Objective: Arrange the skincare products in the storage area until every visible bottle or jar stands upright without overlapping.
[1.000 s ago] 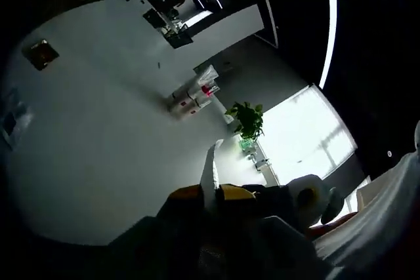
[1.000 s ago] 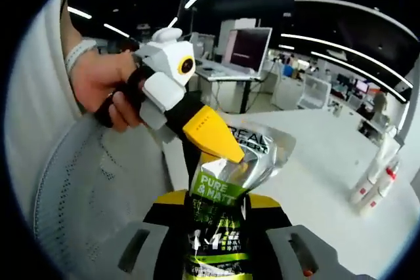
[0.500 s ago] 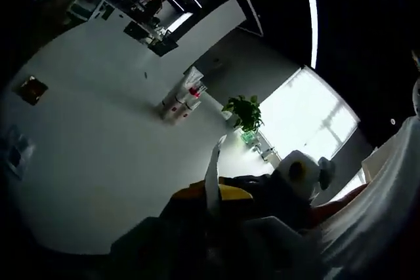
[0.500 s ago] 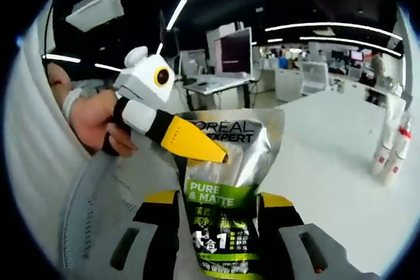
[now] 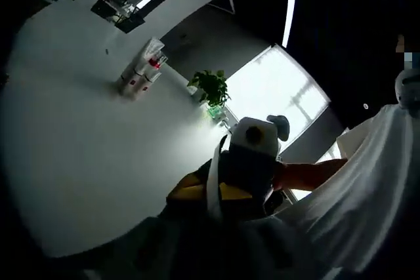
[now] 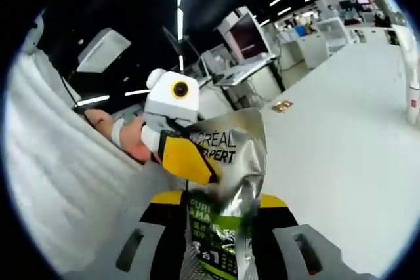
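Pinching the silver pouch [image 6: 226,181] from both ends, right gripper [image 6: 220,227] low and left gripper [image 6: 190,162] up top, bottles [image 5: 139,73] standing well beyond the pouch.

Pouches: 1, a silver and green sachet [image 6: 226,188] held between both claws; edge-on in the left gripper view [image 5: 213,181]
Claws: 2, the right claw [image 6: 223,227] at the sachet's lower part, the left claw [image 6: 197,168] on its upper part
Bottles on the surface: a cluster of white ones with red marks [image 5: 140,73]; about 4, exact count hard to tell
Bottle at the right edge of the right gripper view: 1 [image 6: 413,96]
Potted plants: 1 [image 5: 211,90]
Monitors: 1 large dark screen [image 6: 248,34]
Small brown item on the surface: 1 [image 6: 283,105], too small to identify
Surface: 1, white [image 6: 341,136]
Hands: 1 [image 6: 131,142], on the left claw's grip
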Demonstrator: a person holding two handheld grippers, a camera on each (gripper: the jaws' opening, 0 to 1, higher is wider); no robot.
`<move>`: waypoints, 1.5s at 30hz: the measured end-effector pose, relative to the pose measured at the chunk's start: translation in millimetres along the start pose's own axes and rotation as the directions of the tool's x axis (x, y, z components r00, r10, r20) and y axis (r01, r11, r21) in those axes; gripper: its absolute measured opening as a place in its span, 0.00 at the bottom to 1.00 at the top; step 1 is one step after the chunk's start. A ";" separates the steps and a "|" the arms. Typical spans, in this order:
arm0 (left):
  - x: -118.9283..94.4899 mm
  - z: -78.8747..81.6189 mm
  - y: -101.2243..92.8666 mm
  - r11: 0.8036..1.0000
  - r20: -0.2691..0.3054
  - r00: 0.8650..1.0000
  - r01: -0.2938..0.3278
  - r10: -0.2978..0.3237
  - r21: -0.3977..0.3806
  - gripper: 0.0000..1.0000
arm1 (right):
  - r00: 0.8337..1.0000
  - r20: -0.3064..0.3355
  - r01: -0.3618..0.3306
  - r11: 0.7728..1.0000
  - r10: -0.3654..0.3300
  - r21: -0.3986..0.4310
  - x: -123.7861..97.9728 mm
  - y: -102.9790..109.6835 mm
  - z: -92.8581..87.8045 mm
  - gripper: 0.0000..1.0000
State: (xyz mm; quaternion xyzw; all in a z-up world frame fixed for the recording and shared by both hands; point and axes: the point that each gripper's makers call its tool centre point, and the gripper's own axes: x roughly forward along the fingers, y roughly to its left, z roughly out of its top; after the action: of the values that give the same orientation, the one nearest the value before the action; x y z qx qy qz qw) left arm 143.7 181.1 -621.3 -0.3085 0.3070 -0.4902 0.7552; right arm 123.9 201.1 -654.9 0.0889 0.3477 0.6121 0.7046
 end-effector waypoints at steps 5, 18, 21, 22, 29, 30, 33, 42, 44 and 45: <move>-1.0 1.1 -5.3 0.998 0.007 0.999 0.046 -0.046 -0.030 0.00 | 1.000 -0.005 -0.025 1.000 0.025 0.018 -0.2 5.9 1.0 0.30; -4.4 6.9 -10.0 0.993 0.044 0.995 0.090 -0.087 -0.072 0.02 | 0.993 0.020 -0.119 0.985 0.117 0.128 -15.5 20.7 9.2 0.14; -8.9 12.6 -9.5 0.989 0.078 0.993 0.097 -0.089 -0.108 0.02 | 0.988 0.094 -0.140 0.976 0.126 0.166 -24.6 20.0 18.4 0.02; -9.0 11.6 -9.3 0.991 0.071 0.993 0.097 -0.090 -0.093 0.02 | 0.987 0.098 -0.146 0.973 0.130 0.179 -26.5 21.4 18.3 0.01; -10.3 16.5 -8.5 0.980 0.112 0.988 0.122 -0.105 -0.159 0.05 | 0.979 0.177 -0.138 0.967 0.101 0.213 -29.3 21.2 26.4 0.01; -8.2 22.0 -7.3 0.987 0.144 0.985 0.114 -0.096 -0.116 0.05 | 0.978 0.188 -0.137 0.965 0.095 0.223 -30.4 20.5 29.1 0.01; -5.5 18.7 -7.7 0.985 0.119 0.987 0.124 -0.109 -0.123 0.08 | 0.969 0.230 -0.151 0.952 0.089 0.268 -34.7 18.1 36.5 0.00; -0.2 16.3 -18.0 0.960 0.116 0.975 0.207 -0.188 -0.189 0.20 | 0.947 0.318 -0.148 0.931 0.036 0.335 -44.0 11.0 50.0 0.00; 0.4 15.7 -17.0 0.956 0.113 0.975 0.211 -0.191 -0.202 0.20 | 0.946 0.324 -0.146 0.925 0.027 0.350 -44.4 8.8 51.2 0.00; 0.2 15.7 -16.5 0.956 0.113 0.976 0.208 -0.188 -0.207 0.17 | 0.944 0.329 -0.149 0.923 0.025 0.356 -44.7 8.1 51.9 0.00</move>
State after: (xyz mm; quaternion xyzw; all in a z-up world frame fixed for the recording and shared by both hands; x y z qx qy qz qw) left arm 146.7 178.0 -598.9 -0.4408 0.2910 -0.5121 0.6773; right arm 148.1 177.2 -594.9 0.3350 0.3360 0.5429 0.6929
